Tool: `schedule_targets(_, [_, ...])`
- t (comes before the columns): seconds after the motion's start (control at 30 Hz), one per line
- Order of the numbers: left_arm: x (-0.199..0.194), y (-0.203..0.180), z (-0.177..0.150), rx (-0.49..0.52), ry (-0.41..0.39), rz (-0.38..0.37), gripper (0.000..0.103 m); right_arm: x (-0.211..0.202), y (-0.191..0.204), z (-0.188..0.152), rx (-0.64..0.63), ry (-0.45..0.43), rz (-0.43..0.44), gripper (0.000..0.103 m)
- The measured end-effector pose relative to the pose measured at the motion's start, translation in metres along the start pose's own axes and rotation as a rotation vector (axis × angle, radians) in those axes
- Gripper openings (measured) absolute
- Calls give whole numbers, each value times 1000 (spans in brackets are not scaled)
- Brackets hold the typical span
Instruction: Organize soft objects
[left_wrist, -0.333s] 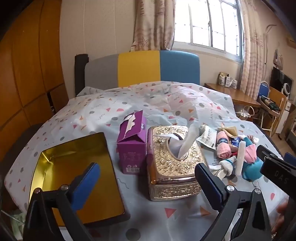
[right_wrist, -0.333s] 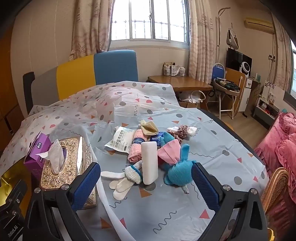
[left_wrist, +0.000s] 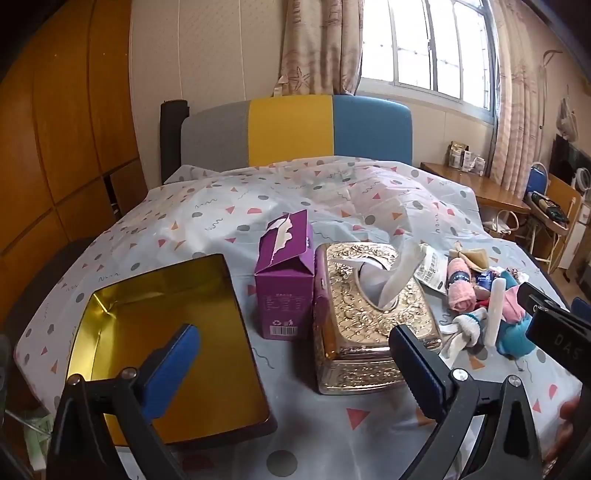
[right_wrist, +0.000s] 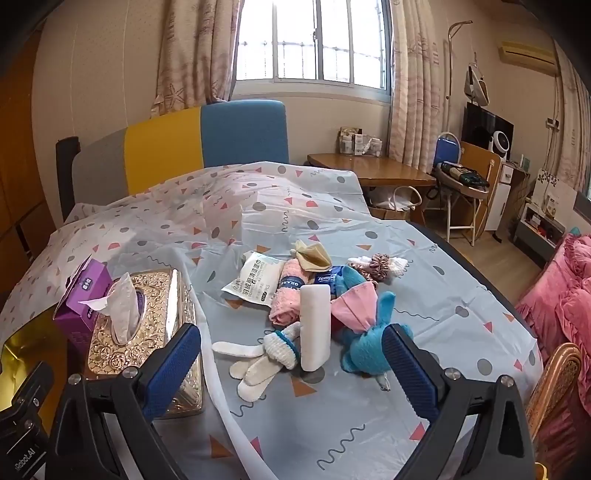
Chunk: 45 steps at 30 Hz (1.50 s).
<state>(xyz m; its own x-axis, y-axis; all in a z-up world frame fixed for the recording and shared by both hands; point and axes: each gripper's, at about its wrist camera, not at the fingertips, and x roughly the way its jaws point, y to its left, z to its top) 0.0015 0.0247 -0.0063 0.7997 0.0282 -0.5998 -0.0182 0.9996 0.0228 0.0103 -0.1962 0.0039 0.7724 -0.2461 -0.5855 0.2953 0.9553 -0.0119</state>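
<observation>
Since sorting not yet begun, bed cover (right_wrist: 369, 424) carrying everything. Gold tin (left_wrist: 170, 354) open and hollow at left, likely meant as bin; ornate tissue box (left_wrist: 373, 321) and purple tissue carton (left_wrist: 284, 273) touching beside it. Soft pile (right_wrist: 314, 295) heaped further right: blue plush (right_wrist: 369, 347), pink towel roll (right_wrist: 288, 299), white sponge block (right_wrist: 314, 325), white socks (right_wrist: 258, 358). Left tongs (left_wrist: 295, 369) spread wide, holding nothing, facing tin and box, well apart from pile. Right tongs (right_wrist: 291, 373) spread wide, holding nothing, pile just ahead between tips.
</observation>
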Motion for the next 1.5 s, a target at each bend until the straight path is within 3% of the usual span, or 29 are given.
schedule_targets(1.5, [2,2,-8,0,15,19,103,10,-4,6,-7,-1,6,101])
